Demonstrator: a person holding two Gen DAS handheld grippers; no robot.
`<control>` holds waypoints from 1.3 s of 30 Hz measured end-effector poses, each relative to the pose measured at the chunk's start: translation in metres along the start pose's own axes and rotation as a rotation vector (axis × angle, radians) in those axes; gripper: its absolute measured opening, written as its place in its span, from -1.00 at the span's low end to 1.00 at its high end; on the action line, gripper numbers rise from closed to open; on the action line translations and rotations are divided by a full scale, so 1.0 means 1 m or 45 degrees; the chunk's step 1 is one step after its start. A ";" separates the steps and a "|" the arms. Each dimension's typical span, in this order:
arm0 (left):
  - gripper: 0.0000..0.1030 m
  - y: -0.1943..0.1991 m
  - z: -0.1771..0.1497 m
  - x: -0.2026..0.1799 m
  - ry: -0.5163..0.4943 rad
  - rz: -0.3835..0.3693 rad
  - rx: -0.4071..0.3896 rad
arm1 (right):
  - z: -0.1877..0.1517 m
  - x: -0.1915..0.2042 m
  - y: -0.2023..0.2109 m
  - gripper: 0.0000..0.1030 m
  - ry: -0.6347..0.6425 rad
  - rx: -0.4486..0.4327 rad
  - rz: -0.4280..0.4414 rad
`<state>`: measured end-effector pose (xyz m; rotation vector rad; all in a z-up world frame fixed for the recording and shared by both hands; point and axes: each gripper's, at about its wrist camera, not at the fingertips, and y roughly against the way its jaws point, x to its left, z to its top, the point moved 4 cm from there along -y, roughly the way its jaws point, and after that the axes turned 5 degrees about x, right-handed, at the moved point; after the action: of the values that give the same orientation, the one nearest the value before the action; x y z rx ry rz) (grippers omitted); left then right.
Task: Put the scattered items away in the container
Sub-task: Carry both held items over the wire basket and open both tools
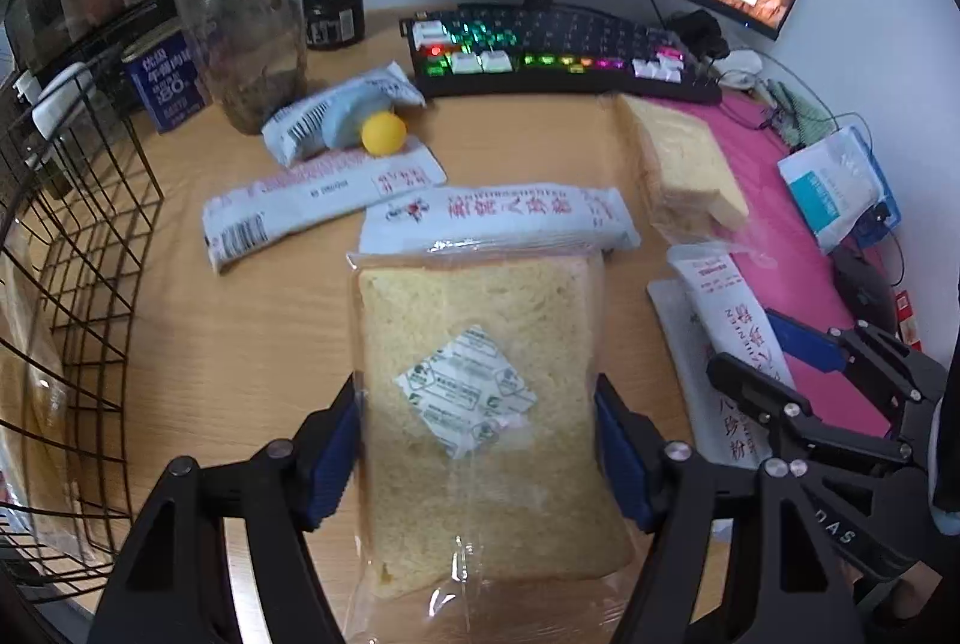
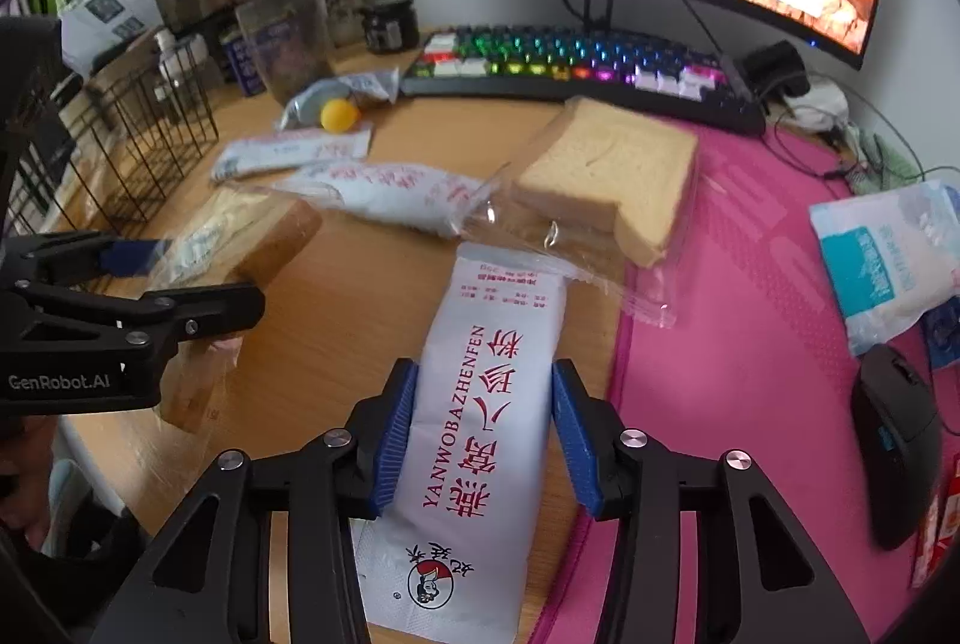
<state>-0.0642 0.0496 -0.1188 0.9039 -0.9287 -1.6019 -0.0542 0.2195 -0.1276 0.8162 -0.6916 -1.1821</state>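
Note:
My left gripper (image 1: 480, 440) is shut on a bagged bread slice (image 1: 480, 416) with a white sachet inside, held just above the wooden desk. My right gripper (image 2: 483, 434) is shut on a white sachet with red print (image 2: 480, 404) lying on the desk edge. A black wire basket (image 1: 84, 248) stands at the left. Two more white sachets (image 1: 318, 200) (image 1: 498, 218), a yellow ball (image 1: 384, 134) and a second bagged bread (image 1: 684, 164) lie on the desk. The right gripper also shows in the left wrist view (image 1: 774, 350).
An RGB keyboard (image 1: 558, 50) and monitor stand at the back. A clear jar (image 1: 252, 44), a dark jar (image 1: 333, 11) and a blue box (image 1: 165, 80) stand back left. A pink mat (image 2: 750, 314) with a black mouse (image 2: 894, 440) and a blue-white packet (image 2: 888, 260) lies right.

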 end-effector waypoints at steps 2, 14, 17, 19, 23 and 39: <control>0.46 0.010 0.003 0.003 0.002 -0.006 -0.025 | 0.005 0.002 0.008 -0.09 0.007 -0.024 -0.006; 0.46 0.106 0.020 0.043 0.052 0.033 -0.280 | 0.059 0.063 0.068 -0.09 0.130 -0.245 0.130; 0.46 0.135 0.015 0.073 0.109 0.081 -0.347 | 0.078 0.097 0.079 -0.09 0.200 -0.302 0.197; 0.46 0.152 0.013 0.097 0.155 0.107 -0.382 | 0.093 0.126 0.087 -0.09 0.256 -0.342 0.259; 0.46 0.182 -0.001 0.165 0.289 0.252 -0.429 | 0.118 0.194 0.093 -0.09 0.368 -0.379 0.406; 0.47 0.157 -0.035 0.269 0.507 0.273 -0.325 | 0.145 0.326 0.028 -0.07 0.458 -0.212 0.583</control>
<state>-0.0210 -0.2441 -0.0201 0.8690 -0.5092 -1.2618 -0.0791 -0.1175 -0.0115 0.6611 -0.4425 -0.6468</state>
